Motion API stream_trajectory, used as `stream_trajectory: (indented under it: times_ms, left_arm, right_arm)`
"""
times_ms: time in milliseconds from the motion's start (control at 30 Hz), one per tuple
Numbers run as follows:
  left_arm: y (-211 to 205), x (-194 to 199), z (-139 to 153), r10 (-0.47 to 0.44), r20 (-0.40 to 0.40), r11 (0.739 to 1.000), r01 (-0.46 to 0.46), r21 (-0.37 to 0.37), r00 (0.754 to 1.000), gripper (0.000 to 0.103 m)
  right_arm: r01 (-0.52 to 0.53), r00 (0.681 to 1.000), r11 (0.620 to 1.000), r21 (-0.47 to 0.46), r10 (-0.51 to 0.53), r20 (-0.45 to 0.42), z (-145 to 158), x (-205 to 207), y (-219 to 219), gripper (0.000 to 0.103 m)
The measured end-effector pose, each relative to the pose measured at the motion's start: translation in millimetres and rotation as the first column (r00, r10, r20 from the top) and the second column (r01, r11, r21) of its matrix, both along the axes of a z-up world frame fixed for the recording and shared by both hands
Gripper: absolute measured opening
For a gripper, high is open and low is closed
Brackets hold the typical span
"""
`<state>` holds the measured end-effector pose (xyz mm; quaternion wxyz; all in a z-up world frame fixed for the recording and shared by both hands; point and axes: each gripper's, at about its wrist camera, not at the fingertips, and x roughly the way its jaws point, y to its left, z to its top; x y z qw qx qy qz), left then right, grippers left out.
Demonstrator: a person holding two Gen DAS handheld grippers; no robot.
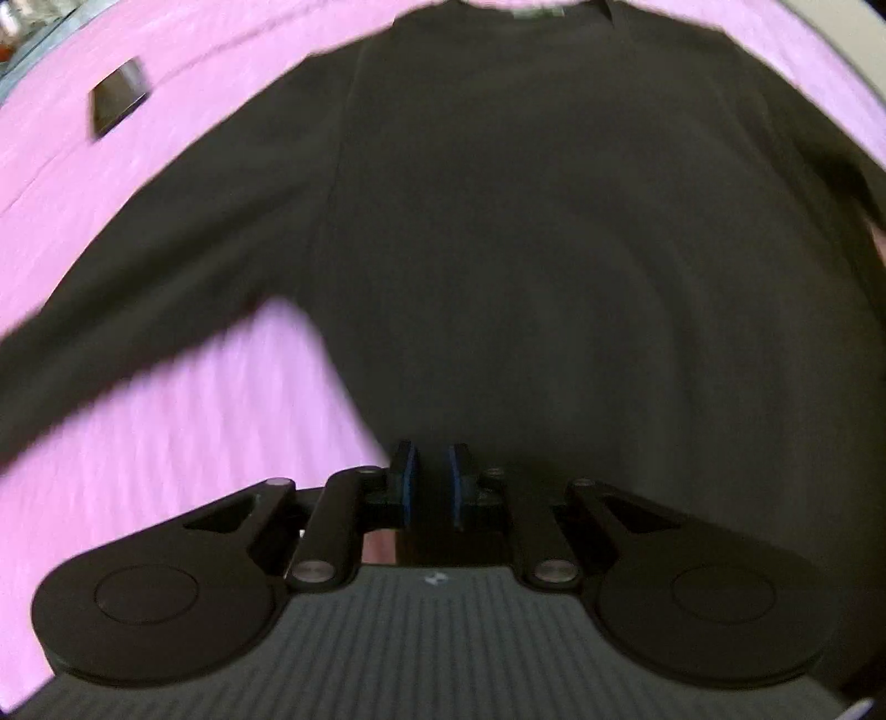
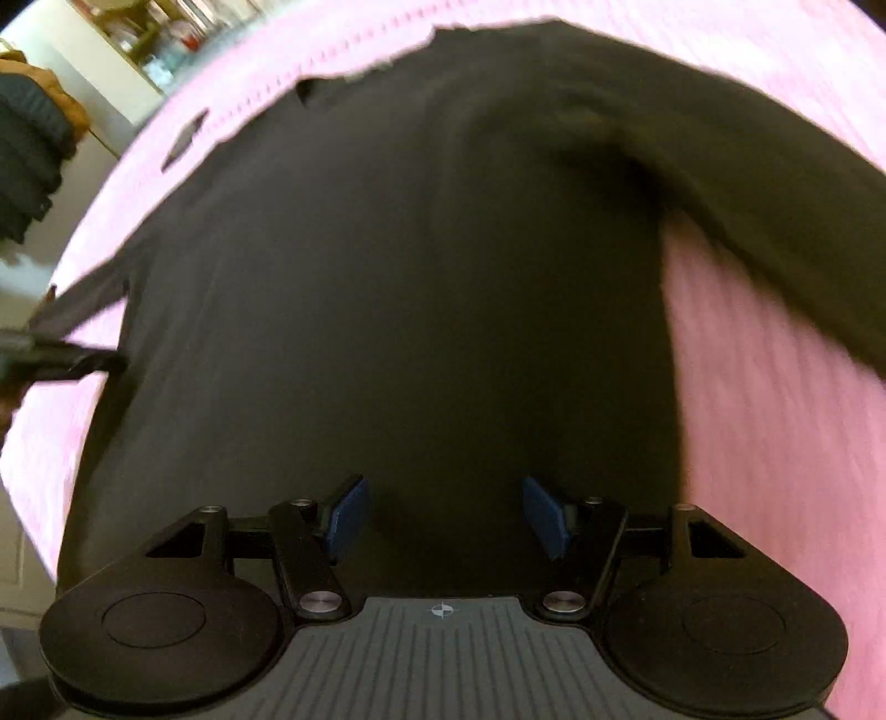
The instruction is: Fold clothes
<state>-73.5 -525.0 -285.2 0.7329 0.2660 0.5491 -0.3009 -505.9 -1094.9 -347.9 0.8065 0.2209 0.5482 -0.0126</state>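
Observation:
A black long-sleeved sweater lies flat on a pink bedspread, collar at the far end and sleeves spread to both sides. My left gripper is at the sweater's near left hem corner, its blue pads almost together with dark cloth in the narrow gap, so it appears shut on the hem. The right wrist view shows the same sweater, and my right gripper stands open over its near hem with its pads wide apart. The left gripper shows there at the sweater's left edge.
A small dark flat rectangle lies on the bedspread left of the sweater's shoulder. In the right wrist view, a dark and brown jacket and shelves stand beyond the bed's far left edge. Pink bedspread shows beside each sleeve.

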Motion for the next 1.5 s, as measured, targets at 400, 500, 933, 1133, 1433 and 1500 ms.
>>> stream_trajectory:
  times_ms: [400, 500, 933, 1133, 1433, 1500]
  left_arm:
    - [94, -67, 95, 0.212, -0.009, 0.973, -0.212, -0.093, 0.977, 0.028]
    - [127, -49, 114, 0.187, 0.007, 0.972, -0.184, -0.147, 0.982, 0.032]
    - [288, -19, 170, 0.071, 0.052, 0.988, -0.063, -0.141, 0.996, 0.060]
    - [303, -32, 176, 0.108, 0.018, 0.985, -0.105, -0.139, 0.994, 0.066]
    - [235, -46, 195, -0.003, 0.058, 0.982, 0.014, -0.191, 0.998, 0.071]
    - [221, -50, 203, -0.032, 0.078, 0.978, 0.047, -0.203, 0.996, 0.075]
  right_arm:
    - [-0.026, 1.000, 0.997, -0.073, 0.026, -0.001, 78, 7, 67, 0.088]
    - [0.042, 0.999, 0.996, -0.083, -0.040, 0.028, 96, 13, 105, 0.088]
    - [0.243, 0.967, 0.947, -0.209, -0.253, -0.022, 165, -24, 250, 0.103]
    - [0.371, 0.907, 0.898, -0.234, -0.405, -0.114, 164, -69, 230, 0.103]
    - [0.435, 0.881, 0.870, -0.232, -0.465, -0.089, 180, -93, 205, 0.103]
    - [0.431, 0.887, 0.872, -0.230, -0.457, -0.069, 184, -91, 205, 0.103]
